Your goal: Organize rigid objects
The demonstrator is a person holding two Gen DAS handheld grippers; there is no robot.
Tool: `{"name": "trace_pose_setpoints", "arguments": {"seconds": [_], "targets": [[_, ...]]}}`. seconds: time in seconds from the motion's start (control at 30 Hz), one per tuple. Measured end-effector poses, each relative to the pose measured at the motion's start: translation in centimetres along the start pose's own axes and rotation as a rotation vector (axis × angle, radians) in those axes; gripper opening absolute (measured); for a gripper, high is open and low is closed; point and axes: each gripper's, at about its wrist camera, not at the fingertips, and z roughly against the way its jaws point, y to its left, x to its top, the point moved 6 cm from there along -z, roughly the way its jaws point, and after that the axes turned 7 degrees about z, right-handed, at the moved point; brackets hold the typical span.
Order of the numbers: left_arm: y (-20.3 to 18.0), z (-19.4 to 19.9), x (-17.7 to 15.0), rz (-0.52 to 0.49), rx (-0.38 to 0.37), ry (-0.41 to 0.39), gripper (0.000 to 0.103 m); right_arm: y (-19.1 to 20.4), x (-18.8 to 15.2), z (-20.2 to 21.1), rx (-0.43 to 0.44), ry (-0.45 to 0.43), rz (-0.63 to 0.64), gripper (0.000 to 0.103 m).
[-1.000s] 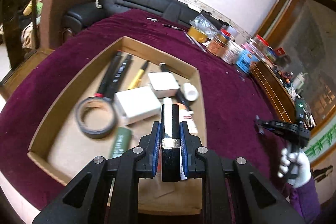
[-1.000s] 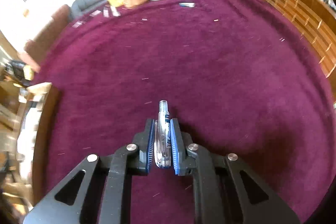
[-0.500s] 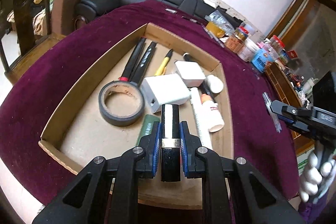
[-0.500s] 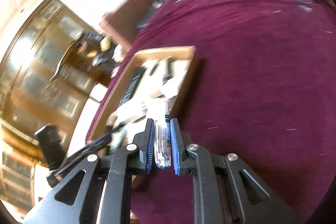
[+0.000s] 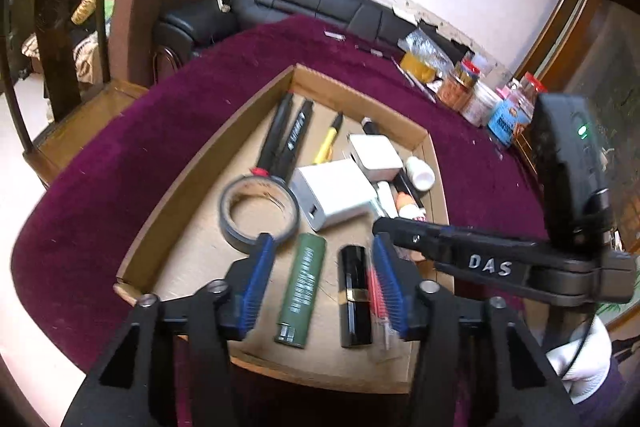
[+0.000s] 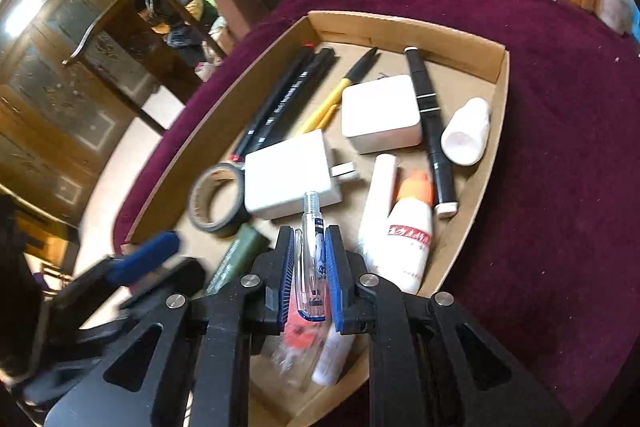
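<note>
A shallow cardboard tray sits on the maroon tablecloth. My left gripper is open above the tray's near end. A black lipstick tube with a gold band lies on the tray floor between its fingers, beside a green cylinder. My right gripper is shut on a clear ballpoint pen and hangs over the tray's near right part. It also shows in the left wrist view, reaching in from the right.
The tray holds a tape roll, white charger blocks, black markers, a yellow pen, white bottles. Jars and tins stand at the table's far right edge. A sofa and chairs lie beyond.
My left gripper has opened and the lipstick now lies in the tray. My right gripper has swung left with the pen, from the bare cloth to over the tray.
</note>
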Motion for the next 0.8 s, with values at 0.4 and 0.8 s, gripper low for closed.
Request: {"name": "trace_pose_setpoints", "arguments": {"seconds": [0.4, 0.8], "targets": [[-1.3, 4.6, 0.8, -0.106, 0.222, -0.297, 0.062, -1.0, -1.3, 7.4, -0.185, -0.327, 0.055, 0.033], [-8.4, 8.5, 1.5, -0.108, 0.271, -0.402, 0.102, -6.4, -6.6, 15.2, -0.425, -0.556, -0.119, 0.090]]}}
